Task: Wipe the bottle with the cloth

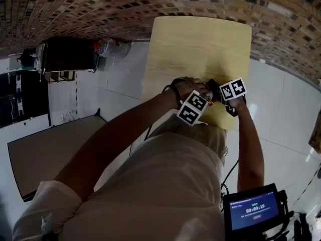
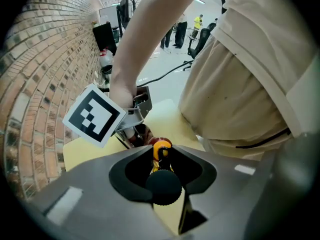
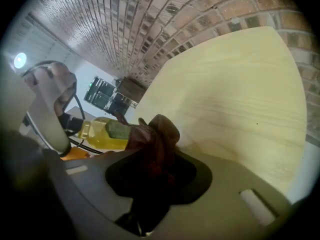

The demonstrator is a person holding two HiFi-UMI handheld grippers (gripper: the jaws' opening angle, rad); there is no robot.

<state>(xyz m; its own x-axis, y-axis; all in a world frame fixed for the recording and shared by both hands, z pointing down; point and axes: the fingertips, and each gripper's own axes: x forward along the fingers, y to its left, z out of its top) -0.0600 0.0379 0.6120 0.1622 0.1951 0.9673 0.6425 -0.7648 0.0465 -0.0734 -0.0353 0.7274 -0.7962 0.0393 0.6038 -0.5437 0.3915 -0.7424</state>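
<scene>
My left gripper (image 2: 162,160) points steeply down and is shut on a small bottle (image 2: 160,150) of yellow liquid; its orange neck and a black round cap sit between the jaws. In the right gripper view the bottle (image 3: 102,134) lies sideways with a green label. My right gripper (image 3: 154,151) is shut on a dark red-brown cloth (image 3: 156,136), which is bunched against the bottle's end. In the left gripper view the right gripper's marker cube (image 2: 95,115) and the cloth (image 2: 139,134) are just past the bottle. In the head view both grippers (image 1: 193,108) (image 1: 231,90) meet over the front edge of the pale wooden table (image 1: 200,44).
A brick wall (image 1: 150,4) runs behind the table. On the floor at the left stand a black cabinet (image 1: 65,56) and a clear plastic bottle (image 1: 111,47). A small screen (image 1: 253,211) sits at the lower right. People (image 2: 180,31) stand far off.
</scene>
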